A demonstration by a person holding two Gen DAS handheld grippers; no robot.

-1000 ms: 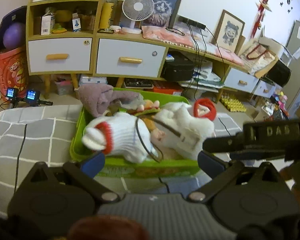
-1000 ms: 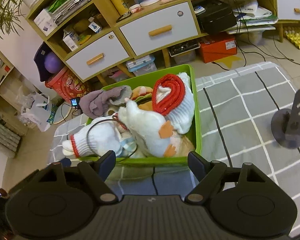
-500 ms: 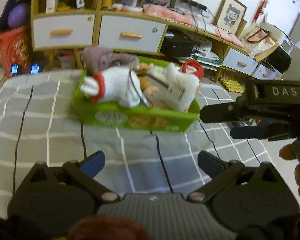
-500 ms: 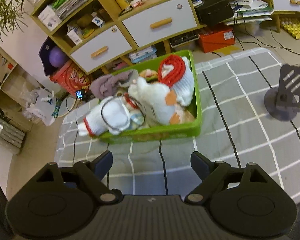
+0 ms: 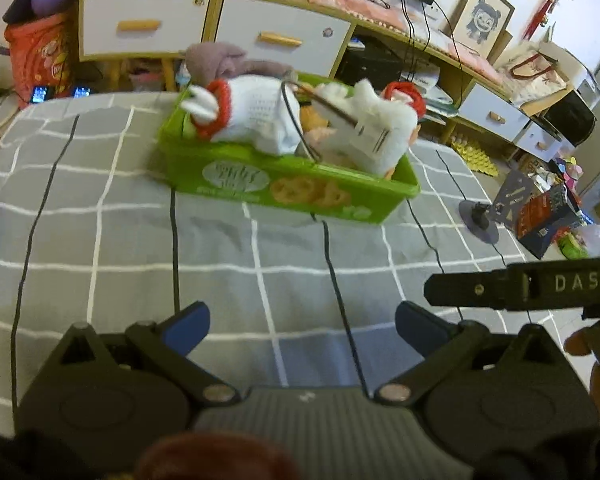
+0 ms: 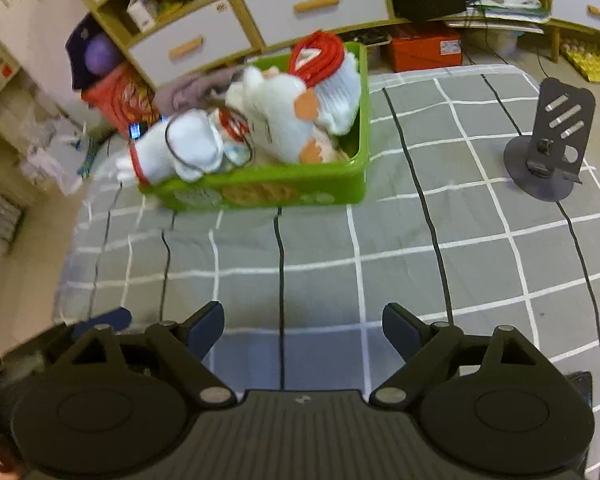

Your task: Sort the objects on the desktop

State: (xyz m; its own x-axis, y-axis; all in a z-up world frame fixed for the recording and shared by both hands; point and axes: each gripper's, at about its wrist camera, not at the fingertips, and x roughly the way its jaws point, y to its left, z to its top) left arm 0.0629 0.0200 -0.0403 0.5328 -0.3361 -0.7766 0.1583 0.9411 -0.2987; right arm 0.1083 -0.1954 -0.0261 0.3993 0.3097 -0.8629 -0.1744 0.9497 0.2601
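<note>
Wooden shelving unit [image 5: 204, 20] with white drawers and orange handles lines the back wall, cluttered shelves above, framed cartoon picture [image 5: 480, 16] leaning at the right. Counter [image 6: 420, 248] covered by a grey cloth with white and black grid lines. Green bin [image 5: 284, 188] sits toward the far side of the counter, printed front label blurred and unreadable; it is piled with a white plush toy [image 6: 276, 116], white knit gloves with red cuffs [image 5: 244, 116], a grey cloth [image 5: 224, 62] and a thin dark loop of cable [image 6: 192, 140]. Dark grey phone stand [image 6: 548, 152] is upright on the counter, well apart to the right of the bin. Left hand-held gripper [image 5: 302, 322] is released, fingers spread, grasping nothing, over bare cloth. Right hand-held gripper [image 6: 303, 326] likewise released and empty; in the left wrist view its side reads "DAS".
</note>
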